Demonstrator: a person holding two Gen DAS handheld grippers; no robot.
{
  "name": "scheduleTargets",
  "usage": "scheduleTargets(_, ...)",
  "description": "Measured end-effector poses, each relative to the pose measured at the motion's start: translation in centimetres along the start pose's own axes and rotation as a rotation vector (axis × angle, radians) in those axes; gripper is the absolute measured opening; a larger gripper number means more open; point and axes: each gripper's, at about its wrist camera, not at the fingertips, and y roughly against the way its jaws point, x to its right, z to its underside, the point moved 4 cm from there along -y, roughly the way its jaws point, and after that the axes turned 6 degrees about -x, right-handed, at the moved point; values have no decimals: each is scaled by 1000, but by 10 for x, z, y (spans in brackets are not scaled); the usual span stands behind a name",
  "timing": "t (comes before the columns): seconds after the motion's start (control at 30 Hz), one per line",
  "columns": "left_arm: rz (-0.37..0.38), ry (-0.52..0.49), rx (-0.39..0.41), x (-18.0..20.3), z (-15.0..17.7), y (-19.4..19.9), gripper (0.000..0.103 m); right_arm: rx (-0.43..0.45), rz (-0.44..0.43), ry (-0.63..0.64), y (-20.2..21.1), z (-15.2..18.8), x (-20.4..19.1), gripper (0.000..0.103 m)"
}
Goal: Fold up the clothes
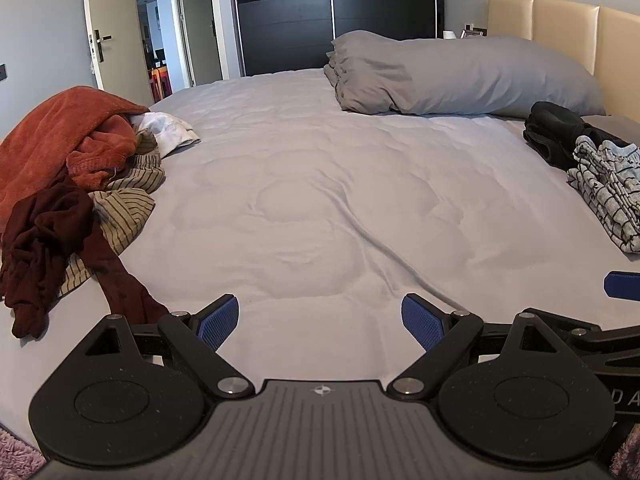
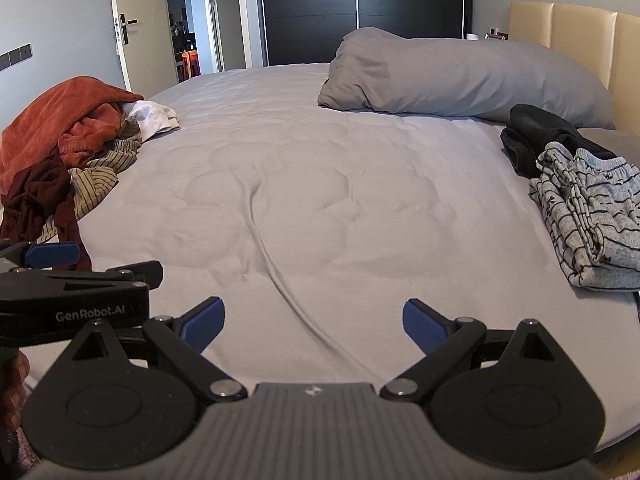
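A heap of unfolded clothes lies at the bed's left edge: an orange-red fleece (image 1: pixel 60 136) (image 2: pixel 68 116), a dark maroon garment (image 1: pixel 52 240) (image 2: pixel 36 200), a beige striped piece (image 1: pixel 124 208) (image 2: pixel 96 184) and a white one (image 1: pixel 172 130) (image 2: pixel 154 116). At the right, a folded grey striped garment (image 1: pixel 608 196) (image 2: pixel 592 220) lies beside a folded black one (image 1: pixel 556 132) (image 2: pixel 536 136). My left gripper (image 1: pixel 320 322) is open over the bare sheet, holding nothing. My right gripper (image 2: pixel 314 326) is open too, empty, just right of the left one.
The grey bed sheet (image 1: pixel 320 200) (image 2: pixel 320 200) has a long crease down the middle. Grey pillows (image 1: pixel 460 76) (image 2: pixel 460 76) lie by the beige headboard (image 1: pixel 560 24). A dark wardrobe (image 1: pixel 340 12) and an open door (image 1: pixel 108 40) stand beyond the bed. A hand (image 2: pixel 14 384) shows at the lower left.
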Motion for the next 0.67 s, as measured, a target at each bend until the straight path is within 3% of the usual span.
scheduleTargets(0.67,1,7,-3,0,0,2,90,5,7,8,2,1,-3,97)
